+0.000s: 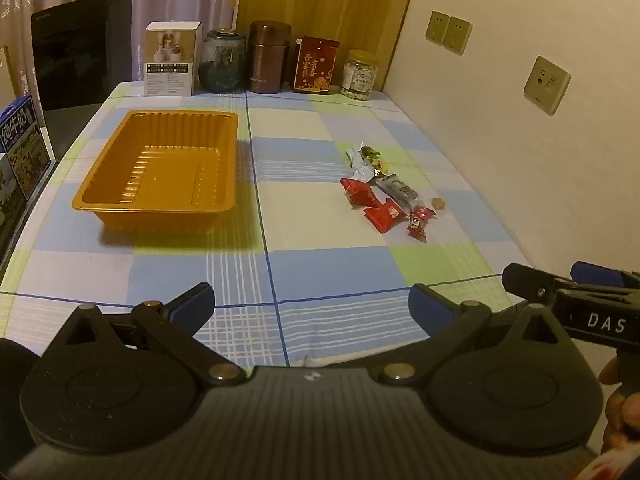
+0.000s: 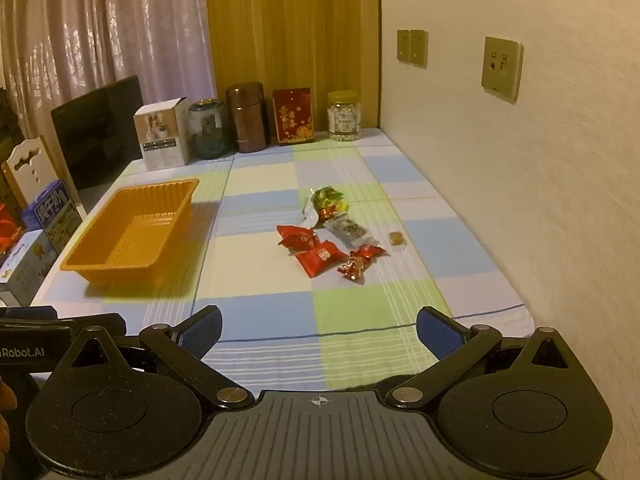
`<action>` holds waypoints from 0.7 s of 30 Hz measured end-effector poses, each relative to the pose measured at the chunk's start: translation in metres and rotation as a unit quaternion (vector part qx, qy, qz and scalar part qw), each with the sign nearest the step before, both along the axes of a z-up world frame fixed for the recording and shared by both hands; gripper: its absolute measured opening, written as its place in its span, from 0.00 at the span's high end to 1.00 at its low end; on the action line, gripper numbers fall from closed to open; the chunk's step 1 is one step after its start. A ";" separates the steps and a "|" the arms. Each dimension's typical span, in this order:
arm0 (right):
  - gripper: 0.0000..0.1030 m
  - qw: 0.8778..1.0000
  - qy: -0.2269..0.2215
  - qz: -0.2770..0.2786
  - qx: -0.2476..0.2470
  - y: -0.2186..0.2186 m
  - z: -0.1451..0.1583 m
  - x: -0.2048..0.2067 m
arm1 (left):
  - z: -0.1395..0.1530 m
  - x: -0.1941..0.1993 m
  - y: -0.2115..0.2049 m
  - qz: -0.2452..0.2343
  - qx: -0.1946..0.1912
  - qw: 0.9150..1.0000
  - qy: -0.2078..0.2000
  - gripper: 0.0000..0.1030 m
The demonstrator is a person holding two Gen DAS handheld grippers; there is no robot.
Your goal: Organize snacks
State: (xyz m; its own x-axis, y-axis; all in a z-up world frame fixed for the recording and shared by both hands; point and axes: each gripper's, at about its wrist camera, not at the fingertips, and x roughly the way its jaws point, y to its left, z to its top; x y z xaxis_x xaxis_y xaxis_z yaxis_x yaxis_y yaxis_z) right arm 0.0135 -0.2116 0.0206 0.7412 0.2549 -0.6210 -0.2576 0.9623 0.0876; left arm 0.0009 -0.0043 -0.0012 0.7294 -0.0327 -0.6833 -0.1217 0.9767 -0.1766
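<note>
An empty orange plastic tray sits on the left of the checked tablecloth. To its right lies a small heap of wrapped snacks: red packets, a grey packet, a green-and-silver packet and a small round brown candy. My left gripper hovers open over the near table edge, nothing between its blue pads. My right gripper is likewise open and empty, well short of the snacks. Its tip shows at the right of the left wrist view.
Along the back edge stand a white box, a glass jar, a brown flask, a red packet and a clear jar. The wall bounds the right side. Milk cartons and a dark screen stand left.
</note>
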 end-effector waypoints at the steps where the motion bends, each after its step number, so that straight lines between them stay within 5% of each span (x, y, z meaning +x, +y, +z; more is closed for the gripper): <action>1: 0.00 1.000 0.000 0.000 -0.001 0.000 0.000 0.000 | 0.000 0.000 -0.001 -0.001 0.001 1.000 -0.001 0.01; 21: 0.00 1.000 -0.004 -0.001 -0.004 0.000 0.001 -0.001 | 0.002 -0.003 -0.002 -0.002 0.002 1.000 -0.005 0.01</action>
